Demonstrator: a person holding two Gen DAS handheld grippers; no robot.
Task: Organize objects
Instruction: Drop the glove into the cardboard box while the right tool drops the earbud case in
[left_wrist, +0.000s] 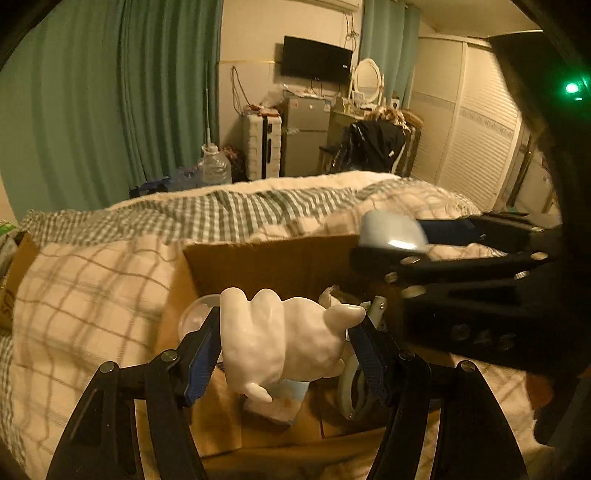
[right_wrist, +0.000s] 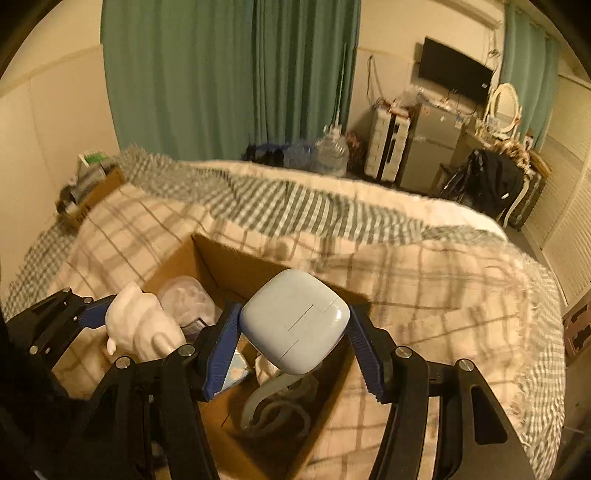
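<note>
My left gripper (left_wrist: 286, 341) is shut on a white figurine (left_wrist: 280, 339) and holds it over an open cardboard box (left_wrist: 273, 262) on the bed. My right gripper (right_wrist: 293, 332) is shut on a pale blue rounded case (right_wrist: 295, 319) above the same box (right_wrist: 236, 269). In the right wrist view the figurine (right_wrist: 142, 326) and left gripper show at the left. In the left wrist view the blue case (left_wrist: 391, 232) and right gripper show at the right. Inside the box lie a clear plastic lid (right_wrist: 184, 295), a pale blue looped strap (right_wrist: 273, 402) and a small blue packet (right_wrist: 236, 369).
The box sits on a bed with a checked blanket (right_wrist: 424, 280). Another cardboard box (right_wrist: 92, 192) stands at the bed's far left. Beyond the bed are green curtains (right_wrist: 221, 74), a water jug (right_wrist: 330, 151), a suitcase, a small fridge (right_wrist: 428, 147) and a chair with dark clothes.
</note>
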